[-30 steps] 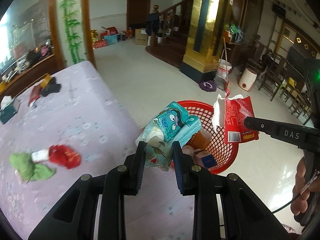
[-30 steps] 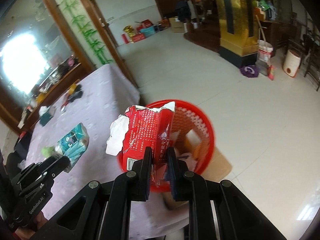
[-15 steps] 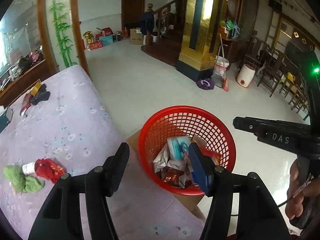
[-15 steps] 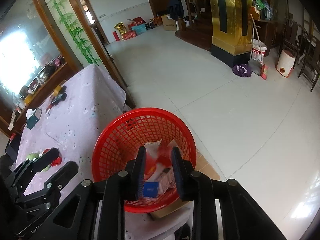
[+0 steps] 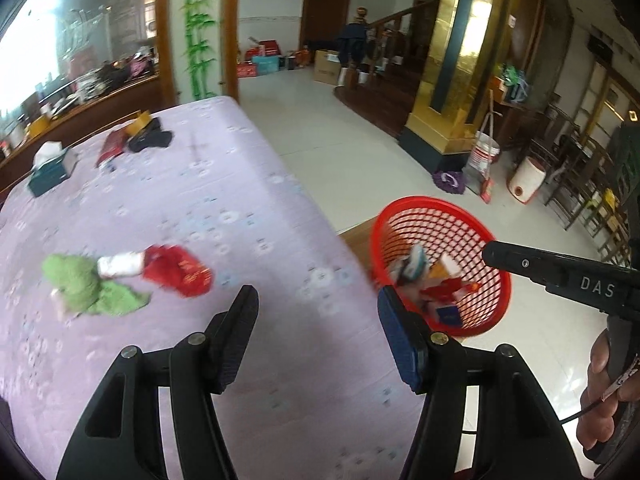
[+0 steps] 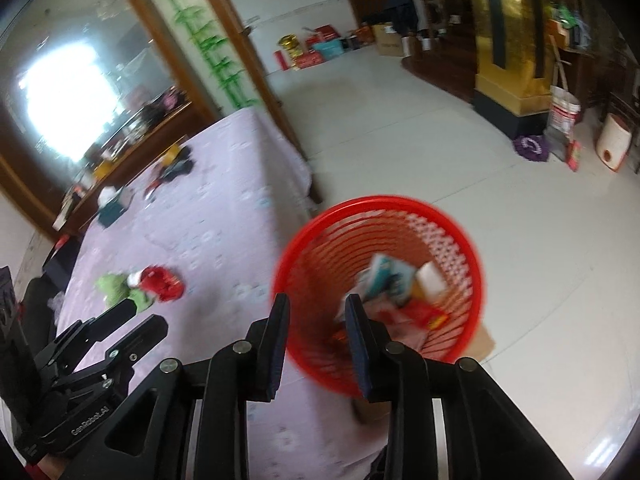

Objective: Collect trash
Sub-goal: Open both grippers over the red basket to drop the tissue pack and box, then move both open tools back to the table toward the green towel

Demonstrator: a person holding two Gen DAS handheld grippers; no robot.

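Note:
A red mesh basket (image 5: 486, 236) (image 6: 312, 248) stands on the floor by the table's corner and holds several pieces of trash, among them a teal tissue pack (image 6: 386, 276) and a red wrapper (image 6: 424, 314). My left gripper (image 5: 318, 304) is open and empty above the lilac-clothed table (image 5: 200, 208). My right gripper (image 6: 316, 312) is open and empty above the basket's near rim; it also shows in the left wrist view (image 5: 560, 274). A red crumpled wrapper (image 5: 178, 270) (image 6: 162, 282), a white scrap (image 5: 120, 264) and a green cloth (image 5: 84, 290) (image 6: 116, 288) lie on the table.
A teal tissue box (image 5: 52, 168), a red packet (image 5: 112, 146) and dark items (image 5: 150, 138) lie at the table's far end. A cardboard piece (image 6: 480, 346) lies under the basket. Tiled floor, a gold pillar (image 5: 452, 80) and chairs (image 5: 588, 184) lie beyond.
Both grippers opened and dropped the tissue pack and the red wrapper into the basket. Both have since swung left toward the table.

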